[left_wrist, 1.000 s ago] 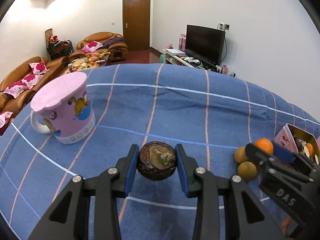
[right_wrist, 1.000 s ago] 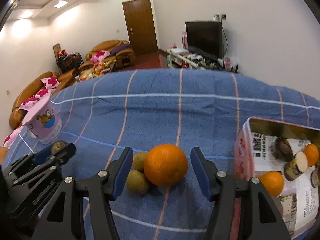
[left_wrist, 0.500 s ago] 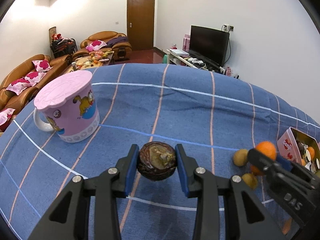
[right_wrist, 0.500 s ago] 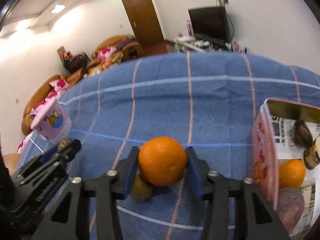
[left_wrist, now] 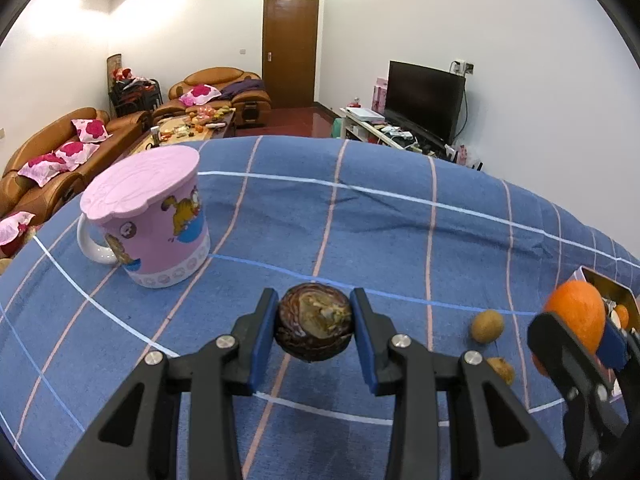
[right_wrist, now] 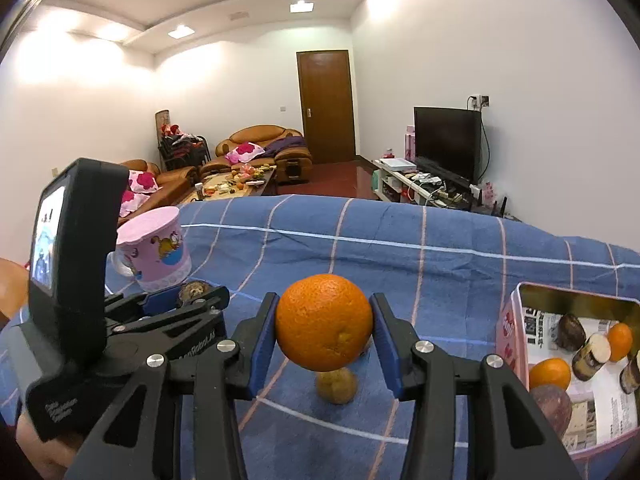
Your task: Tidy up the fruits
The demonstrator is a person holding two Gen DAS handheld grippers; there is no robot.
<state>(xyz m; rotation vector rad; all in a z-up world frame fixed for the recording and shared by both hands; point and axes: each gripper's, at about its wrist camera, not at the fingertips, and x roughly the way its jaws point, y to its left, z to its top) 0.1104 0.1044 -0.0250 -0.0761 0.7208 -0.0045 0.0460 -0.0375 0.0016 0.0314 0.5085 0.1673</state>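
My left gripper (left_wrist: 314, 322) is shut on a dark brown round fruit (left_wrist: 314, 326) and holds it just above the blue checked cloth (left_wrist: 360, 232). My right gripper (right_wrist: 324, 330) is shut on an orange (right_wrist: 324, 322), which hangs clear of the cloth. Below the orange lies a small yellow-brown fruit (right_wrist: 338, 386). In the left wrist view two such small fruits (left_wrist: 487, 325) lie on the cloth beside the right gripper (left_wrist: 580, 332). To the right stands a pink open box (right_wrist: 508, 324) with oranges and dark fruits inside. The left gripper (right_wrist: 196, 294) sits to the left of the orange.
A pink cartoon mug (left_wrist: 152, 216) with a lid stands on the cloth at the left. Behind the table are brown sofas (left_wrist: 48, 160), a low table with clutter, a door and a television (left_wrist: 424, 100) on a stand.
The right gripper's fingers closed onto the orange and raised it off the cloth, away from the small fruits. The left gripper stayed put with the dark fruit.
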